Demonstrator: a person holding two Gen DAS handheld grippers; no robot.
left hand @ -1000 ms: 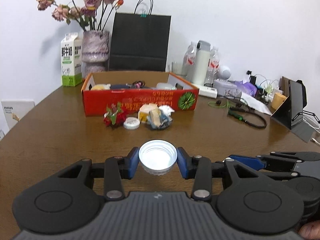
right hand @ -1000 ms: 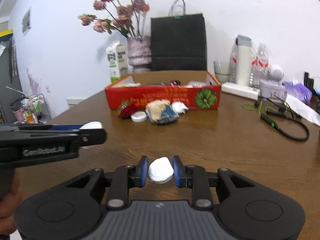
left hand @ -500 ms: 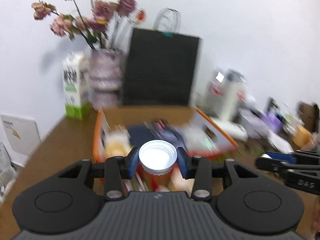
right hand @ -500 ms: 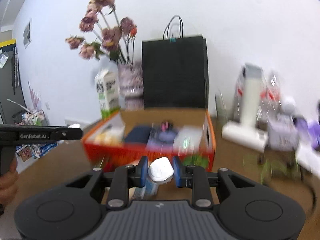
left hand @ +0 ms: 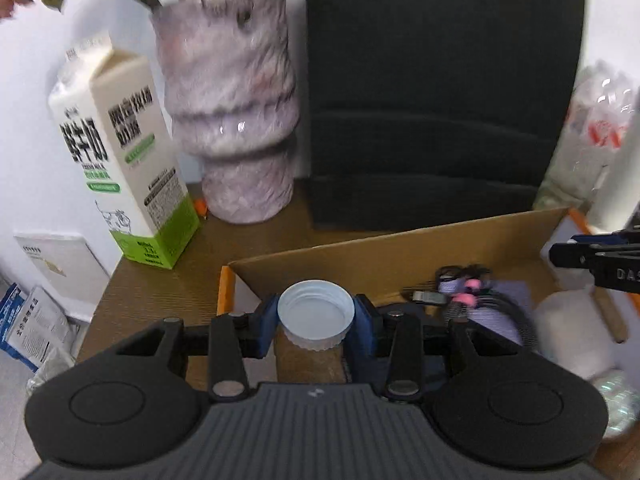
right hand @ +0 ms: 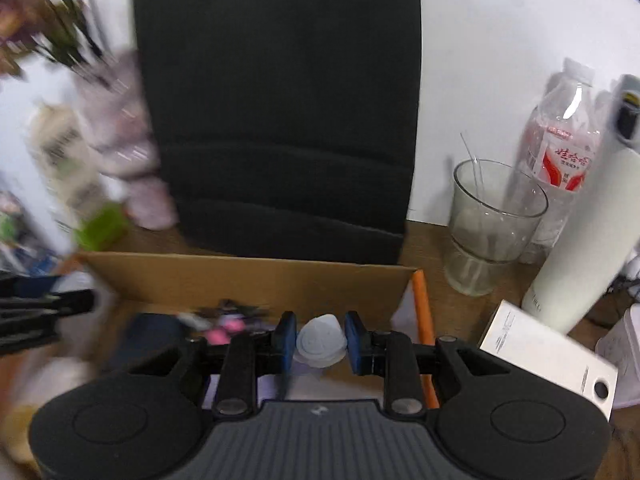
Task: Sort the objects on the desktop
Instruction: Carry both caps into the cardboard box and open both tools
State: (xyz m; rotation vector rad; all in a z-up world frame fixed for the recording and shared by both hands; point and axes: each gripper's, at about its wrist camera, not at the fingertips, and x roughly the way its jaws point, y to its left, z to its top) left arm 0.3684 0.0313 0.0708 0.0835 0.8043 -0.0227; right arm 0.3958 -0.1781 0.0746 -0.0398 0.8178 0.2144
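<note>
I hold the left gripper (left hand: pixel 316 322) with its blue pads pinching a white jar lid (left hand: pixel 316 312), open side up, ribbed rim visible, over the left end of the cardboard box (left hand: pixel 400 256). The right gripper (right hand: pixel 321 340) pinches a small white cap (right hand: pixel 321 339), rounded and slightly triangular, above the box's right end, just inside the orange right edge (right hand: pixel 424 320).

Risks, as I judge them:
- The right drop point lies close to the orange edge; a release there could bounce the cap onto the table (right hand: pixel 432 248).
- The glass (right hand: pixel 492 228) and plastic bottle (right hand: pixel 560 152) stand near the box's far right corner; an overshoot could tip them.
- The lid is shallow and smooth; a slack pinch could let it slip.
</note>
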